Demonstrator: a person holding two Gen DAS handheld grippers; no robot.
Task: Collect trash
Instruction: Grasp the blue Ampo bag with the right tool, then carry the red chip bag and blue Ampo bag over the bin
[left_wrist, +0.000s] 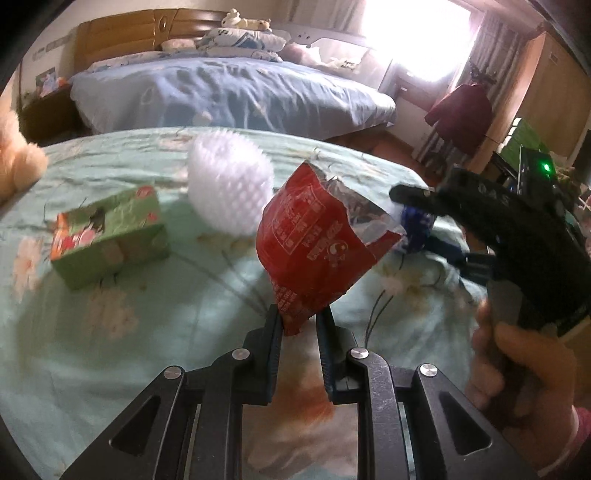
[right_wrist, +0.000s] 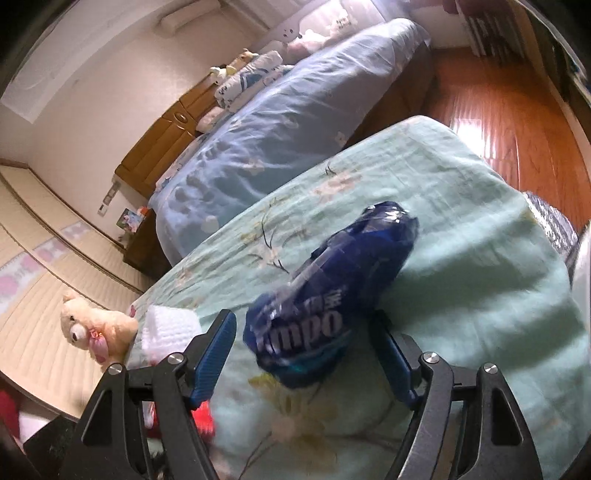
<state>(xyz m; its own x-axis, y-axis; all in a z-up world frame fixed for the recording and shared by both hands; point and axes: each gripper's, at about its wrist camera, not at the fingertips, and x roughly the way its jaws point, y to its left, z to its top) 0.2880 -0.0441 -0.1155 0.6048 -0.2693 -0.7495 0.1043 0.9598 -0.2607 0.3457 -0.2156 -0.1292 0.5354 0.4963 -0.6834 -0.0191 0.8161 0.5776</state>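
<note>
My left gripper (left_wrist: 298, 321) is shut on the bottom corner of a torn red snack wrapper (left_wrist: 317, 236) and holds it up above the green flowered bedspread (left_wrist: 110, 295). My right gripper (right_wrist: 303, 332) is open, its jaws on either side of a crumpled blue tissue pack (right_wrist: 332, 288) that lies on the bedspread (right_wrist: 461, 258). In the left wrist view the right gripper (left_wrist: 417, 206) shows at the right, with the blue pack (left_wrist: 419, 229) at its tips. A green carton (left_wrist: 107, 240) and a white foam net (left_wrist: 229, 188) lie on the bedspread.
A plush bear (right_wrist: 96, 328) sits at the bed's left edge and shows in the left wrist view (left_wrist: 18, 162). A second bed with a blue cover (left_wrist: 229, 92) stands behind. Wooden floor (right_wrist: 491, 110) lies to the right. A silvery patterned thing (right_wrist: 554, 225) sits at the right bed edge.
</note>
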